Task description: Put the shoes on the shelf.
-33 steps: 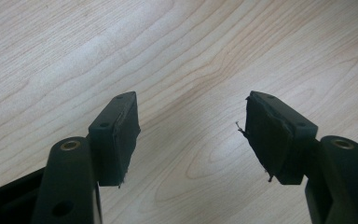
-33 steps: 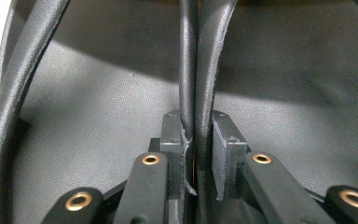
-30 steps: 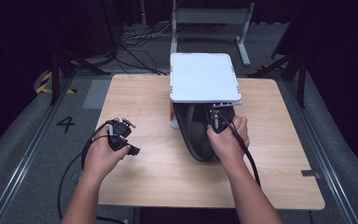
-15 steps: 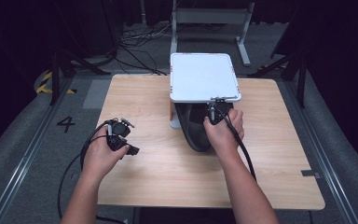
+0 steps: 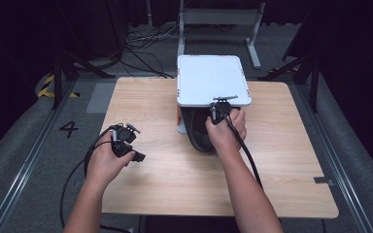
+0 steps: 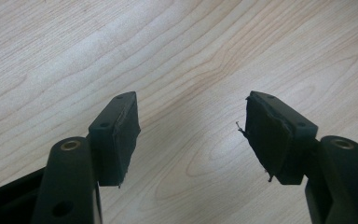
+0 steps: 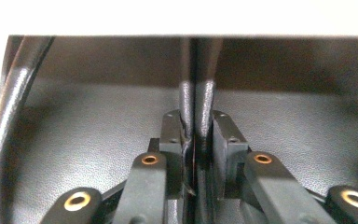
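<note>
A black leather bag [image 5: 198, 132] sits under a white flat-topped stand [image 5: 212, 80] at the back middle of the table. My right gripper [image 5: 218, 111] is at the stand's front edge, above the bag. In the right gripper view my right gripper [image 7: 195, 127] is shut on two thin black straps [image 7: 196, 91] pressed together, with the bag's dark leather [image 7: 98, 121] behind them. My left gripper [image 5: 130, 148] hangs over the table's left part. Its jaws stand open with only bare wood between the pads [image 6: 123, 133] in the left gripper view.
The wooden table [image 5: 281, 160] has free room at the right and front. A thick black rounded strap [image 7: 7, 121] curves up the left side of the right gripper view. Cables trail from both grippers toward the person. Dark floor with rails surrounds the table.
My right hand has moved away from the person and slightly left, up to the white stand's front edge, still gripping the straps. The left hand has stayed in place.
</note>
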The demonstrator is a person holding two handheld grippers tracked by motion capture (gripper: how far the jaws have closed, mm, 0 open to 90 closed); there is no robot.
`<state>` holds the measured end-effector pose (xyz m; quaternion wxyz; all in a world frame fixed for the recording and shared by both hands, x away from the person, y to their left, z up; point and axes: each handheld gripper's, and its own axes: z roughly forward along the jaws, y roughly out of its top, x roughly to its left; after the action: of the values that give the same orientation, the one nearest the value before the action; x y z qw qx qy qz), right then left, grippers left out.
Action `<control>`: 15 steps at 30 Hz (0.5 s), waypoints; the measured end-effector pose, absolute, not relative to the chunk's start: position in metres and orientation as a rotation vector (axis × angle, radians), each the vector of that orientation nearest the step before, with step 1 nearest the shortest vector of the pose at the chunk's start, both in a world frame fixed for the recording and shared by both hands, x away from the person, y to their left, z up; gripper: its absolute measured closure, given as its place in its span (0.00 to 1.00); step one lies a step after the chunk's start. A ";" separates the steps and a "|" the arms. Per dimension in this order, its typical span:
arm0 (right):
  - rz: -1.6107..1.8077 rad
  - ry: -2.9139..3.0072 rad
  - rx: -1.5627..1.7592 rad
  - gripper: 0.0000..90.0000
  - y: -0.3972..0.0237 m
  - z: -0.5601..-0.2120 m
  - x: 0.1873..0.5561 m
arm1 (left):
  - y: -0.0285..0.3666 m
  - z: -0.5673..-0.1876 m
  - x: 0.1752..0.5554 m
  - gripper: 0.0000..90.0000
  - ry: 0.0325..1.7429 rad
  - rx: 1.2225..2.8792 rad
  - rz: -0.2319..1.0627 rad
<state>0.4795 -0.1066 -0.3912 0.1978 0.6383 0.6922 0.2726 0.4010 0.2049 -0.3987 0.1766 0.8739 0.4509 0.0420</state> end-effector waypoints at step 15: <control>0.966 1.950 1.619 0.52 -0.106 -0.396 0.479 | 0.201 -0.398 0.400 0.40 1.264 2.474 0.108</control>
<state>0.4795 -0.1063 -0.3959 0.2129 0.5831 0.7026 0.3481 0.4001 0.2007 -0.3979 0.1798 0.8753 0.4473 0.0383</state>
